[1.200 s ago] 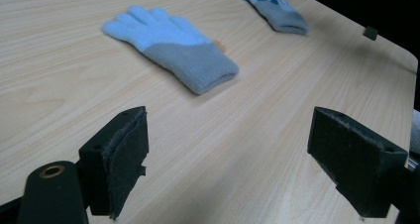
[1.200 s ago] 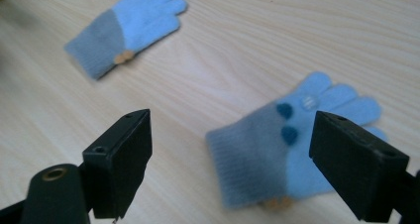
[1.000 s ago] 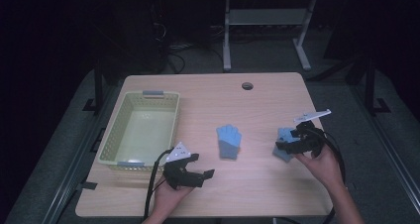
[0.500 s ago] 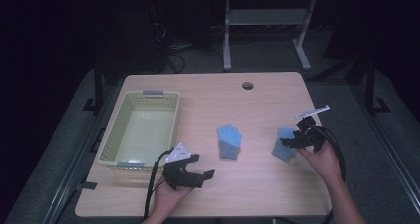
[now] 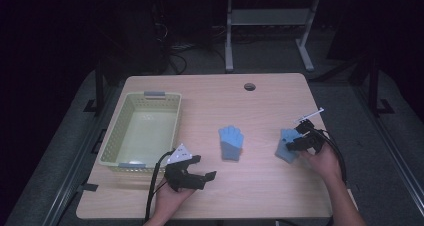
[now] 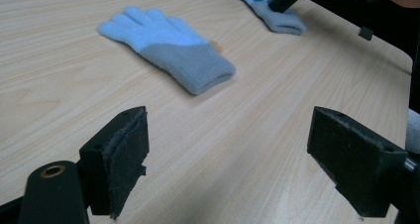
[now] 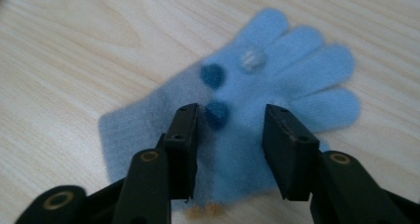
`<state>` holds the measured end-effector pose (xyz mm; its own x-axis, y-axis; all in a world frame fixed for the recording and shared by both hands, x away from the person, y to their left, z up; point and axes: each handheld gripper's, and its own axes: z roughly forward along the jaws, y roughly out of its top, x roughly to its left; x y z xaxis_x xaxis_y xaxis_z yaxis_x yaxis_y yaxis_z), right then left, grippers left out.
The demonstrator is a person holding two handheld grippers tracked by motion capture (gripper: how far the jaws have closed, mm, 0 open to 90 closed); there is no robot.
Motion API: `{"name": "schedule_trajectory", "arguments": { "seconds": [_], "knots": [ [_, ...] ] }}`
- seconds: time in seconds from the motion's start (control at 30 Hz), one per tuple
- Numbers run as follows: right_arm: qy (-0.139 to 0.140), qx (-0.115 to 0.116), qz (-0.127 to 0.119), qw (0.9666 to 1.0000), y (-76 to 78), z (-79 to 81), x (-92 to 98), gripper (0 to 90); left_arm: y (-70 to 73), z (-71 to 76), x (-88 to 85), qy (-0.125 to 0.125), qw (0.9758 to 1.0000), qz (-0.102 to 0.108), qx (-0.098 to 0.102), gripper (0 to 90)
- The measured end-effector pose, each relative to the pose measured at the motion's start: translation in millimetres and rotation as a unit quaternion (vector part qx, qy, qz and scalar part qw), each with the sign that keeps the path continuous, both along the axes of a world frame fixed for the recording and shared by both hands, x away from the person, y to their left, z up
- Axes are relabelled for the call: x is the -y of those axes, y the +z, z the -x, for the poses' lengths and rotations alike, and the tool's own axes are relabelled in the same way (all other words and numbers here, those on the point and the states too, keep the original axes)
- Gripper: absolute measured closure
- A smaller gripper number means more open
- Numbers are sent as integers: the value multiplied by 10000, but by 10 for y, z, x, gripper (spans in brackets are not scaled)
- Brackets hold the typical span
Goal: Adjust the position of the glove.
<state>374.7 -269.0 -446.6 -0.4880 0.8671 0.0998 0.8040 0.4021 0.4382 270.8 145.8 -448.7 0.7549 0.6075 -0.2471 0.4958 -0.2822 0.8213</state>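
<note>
Two light blue knit gloves lie flat on the wooden table (image 5: 210, 101). One glove (image 5: 231, 143) (image 6: 168, 48) is in the middle, cuff toward me. The other glove (image 5: 286, 148) (image 7: 277, 70), with small pompoms on its back, lies at the right. My right gripper (image 5: 295, 142) (image 7: 230, 112) is down on this glove. Its jaws have just been closing and straddle the palm, with a gap still showing and the fabric lying flat between them. My left gripper (image 5: 204, 167) (image 6: 237, 154) rests near the front edge, jaws wide open and empty, pointing toward the middle glove.
A pale green plastic basket (image 5: 112, 136) stands empty at the table's left side. A round cable hole (image 5: 249, 86) sits near the far edge. Dark floor and a metal frame (image 5: 230, 31) lie beyond the table.
The right gripper has sunk onto the right glove and its jaws have narrowed around it. The left gripper and middle glove have not moved.
</note>
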Motion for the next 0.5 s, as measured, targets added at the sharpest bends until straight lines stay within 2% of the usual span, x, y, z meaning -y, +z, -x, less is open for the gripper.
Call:
{"name": "schedule_trajectory", "arguments": {
  "seconds": [0.13, 0.3, 0.33, 0.5],
  "knots": [
    [90, 23, 181, 9998, -1, -1, -33, 639, 10, 2, -4, 29, 10000, 12, 6, 159],
    [111, 53, 228, 9997, -1, -3, -37, 721, 12, 4, -10, 11, 10000, -19, 37, 159],
    [151, 60, 262, 9995, 0, -1, -55, 765, 10, 4, -9, 16, 10000, -18, 25, 160],
    [245, 69, 301, 9992, 5, -1, -76, 813, 14, 9, -2, 1, 10000, -34, 20, 162]
  ]
}}
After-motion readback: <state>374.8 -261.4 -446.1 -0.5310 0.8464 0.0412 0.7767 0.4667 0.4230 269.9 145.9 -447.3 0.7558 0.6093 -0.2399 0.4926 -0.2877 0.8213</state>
